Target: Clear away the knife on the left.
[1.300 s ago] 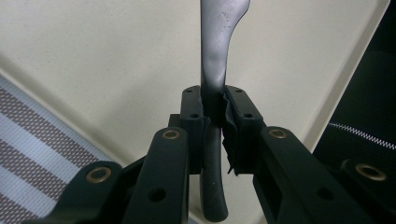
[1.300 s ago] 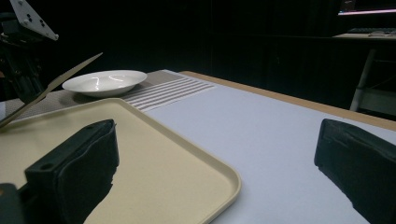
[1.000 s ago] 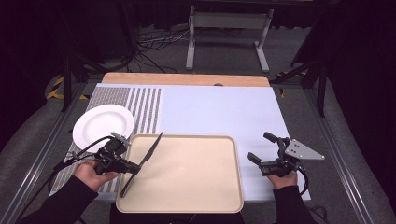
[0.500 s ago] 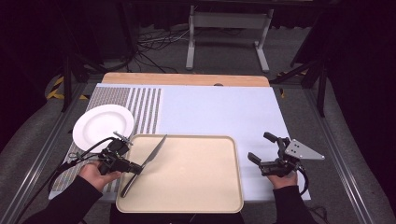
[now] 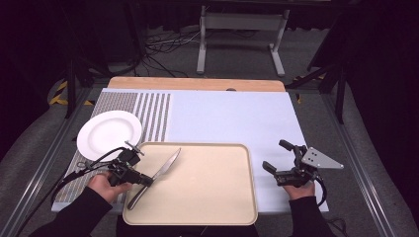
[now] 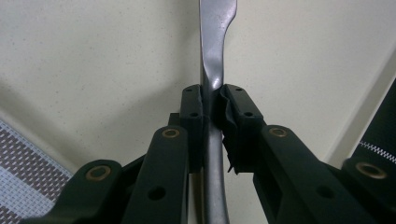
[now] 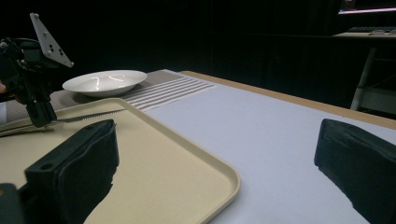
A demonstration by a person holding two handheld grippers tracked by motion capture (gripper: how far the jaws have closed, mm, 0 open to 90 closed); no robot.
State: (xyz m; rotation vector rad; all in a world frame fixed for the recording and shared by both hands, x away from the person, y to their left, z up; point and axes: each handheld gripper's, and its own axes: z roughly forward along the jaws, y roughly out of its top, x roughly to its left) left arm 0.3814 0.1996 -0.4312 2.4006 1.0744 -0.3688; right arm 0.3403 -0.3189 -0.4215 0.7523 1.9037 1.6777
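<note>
Gripping the knife mid-handle, left tongs clamped, blade pointing up-right across the tray; right tongs wide open, empty, well apart

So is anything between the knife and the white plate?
Nothing visible. The left tool grips the knife over the tray; the plate sits just beyond the tray's rim, with bare mat between.

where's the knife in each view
High view: knife low left, lying across the beige tray's left edge, gripped by the left gripper.
Left gripper view: centre, running top to bottom between the fingers.
Right gripper view: far left, serrated blade above the tray.
Shared landmark: the beige tray.
</note>
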